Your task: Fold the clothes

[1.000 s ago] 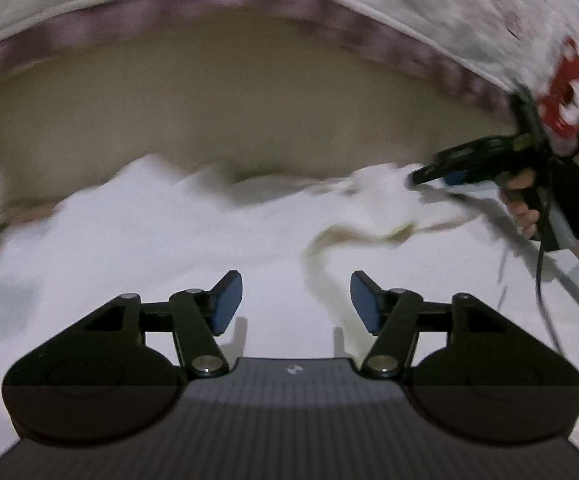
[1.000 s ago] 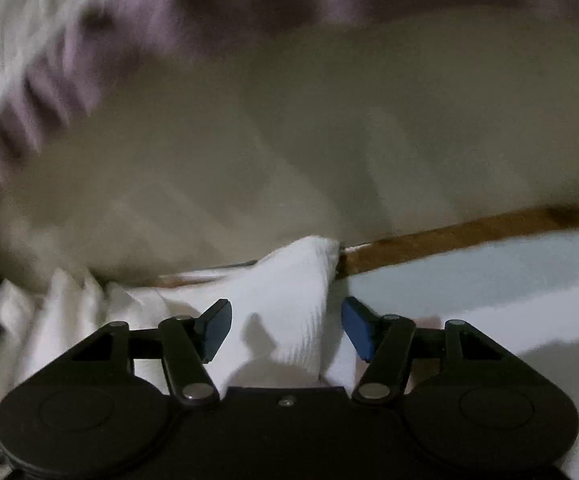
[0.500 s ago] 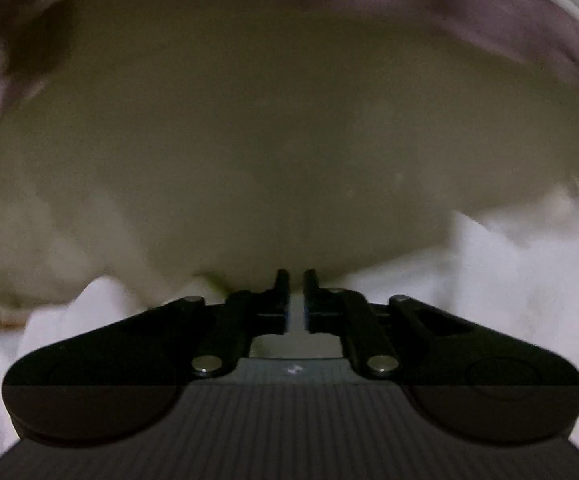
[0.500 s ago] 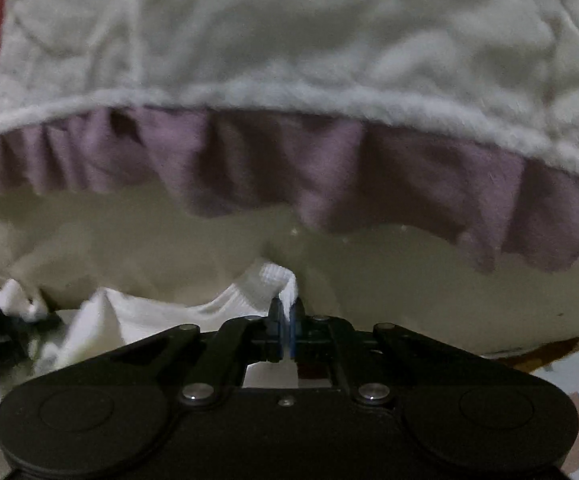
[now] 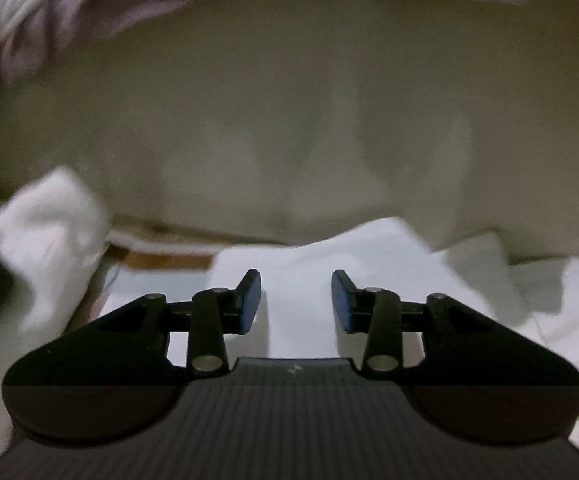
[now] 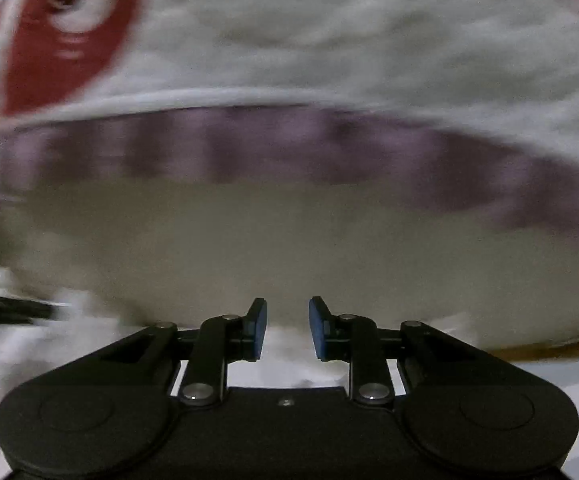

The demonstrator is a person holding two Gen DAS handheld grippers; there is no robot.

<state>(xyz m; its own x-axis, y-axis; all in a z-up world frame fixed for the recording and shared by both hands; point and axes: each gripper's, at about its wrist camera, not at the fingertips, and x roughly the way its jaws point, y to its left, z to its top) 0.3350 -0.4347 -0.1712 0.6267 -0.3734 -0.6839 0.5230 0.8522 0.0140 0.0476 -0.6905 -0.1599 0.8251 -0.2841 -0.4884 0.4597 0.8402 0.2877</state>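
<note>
The left gripper [image 5: 296,300] has just been opening; its blue pads stand apart with nothing pinched between them, only the white garment [image 5: 369,252] lying flat below and ahead. That cloth spreads from under the jaws toward the right of the left wrist view, its far edge running roughly side to side in front of a beige bed side [image 5: 289,120]. A bunched white lump [image 5: 49,232] of cloth rises at the left of the same view, apart from the flat part; whether it belongs to the same garment cannot be told.

The right gripper [image 6: 288,328] has likewise just been opening, its jaws a little apart and empty. White cloth shows only blurred beneath and to its left, so it reads as lifted clear of the fabric. Beyond it hang a purple frill [image 6: 329,148] and a pale quilted bedspread with a red print [image 6: 65,40].

Judging by this, a fold has been let go. The left gripper sits nearer the flat cloth, whose long edge lies across its pointing line, so the next grasp likely falls to it.
</note>
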